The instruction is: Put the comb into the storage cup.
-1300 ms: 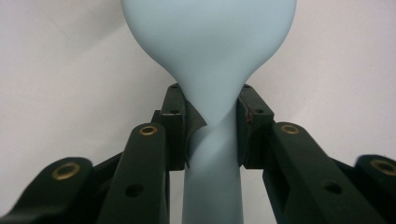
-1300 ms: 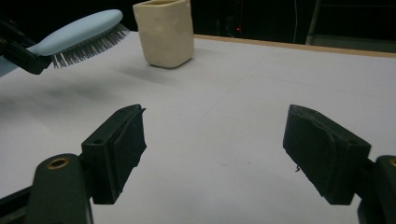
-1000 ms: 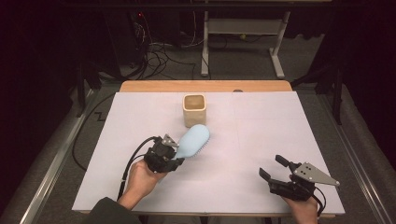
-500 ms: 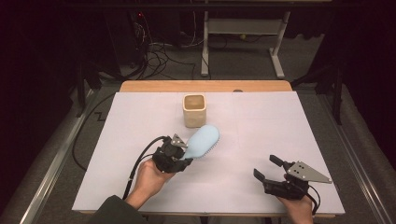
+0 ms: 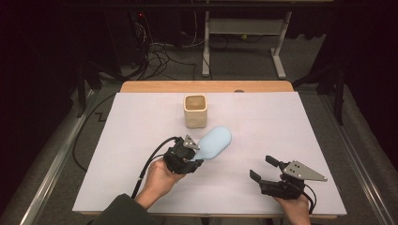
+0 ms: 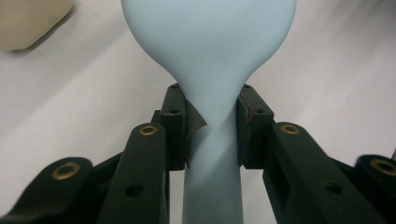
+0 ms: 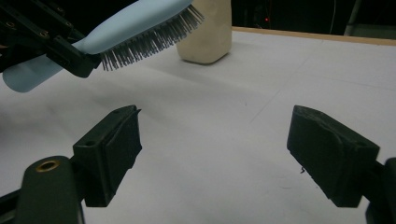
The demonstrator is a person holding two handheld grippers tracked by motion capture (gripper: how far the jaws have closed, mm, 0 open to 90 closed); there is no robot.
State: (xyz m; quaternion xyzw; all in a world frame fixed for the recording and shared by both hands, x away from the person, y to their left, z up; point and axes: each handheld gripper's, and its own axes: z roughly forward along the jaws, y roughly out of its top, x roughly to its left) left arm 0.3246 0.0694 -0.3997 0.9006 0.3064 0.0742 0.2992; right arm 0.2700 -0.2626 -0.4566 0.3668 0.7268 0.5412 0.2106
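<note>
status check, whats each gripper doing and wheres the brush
Left gripper shut on light blue hairbrush at its handle, brush off the table, bristles down. Right gripper open, jaws just widened, nothing between. Cream cup just beyond brush head.

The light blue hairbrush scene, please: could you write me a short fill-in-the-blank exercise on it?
1. The left gripper is shut on the hairbrush by its ____.
2. The bristles of the hairbrush point ____, toward the table.
3. The right gripper holds nothing; its jaws stand ____.
4. The cream-coloured cup stands ____ on the table, its mouth facing up.

Missing words: handle; down; open; upright
</note>
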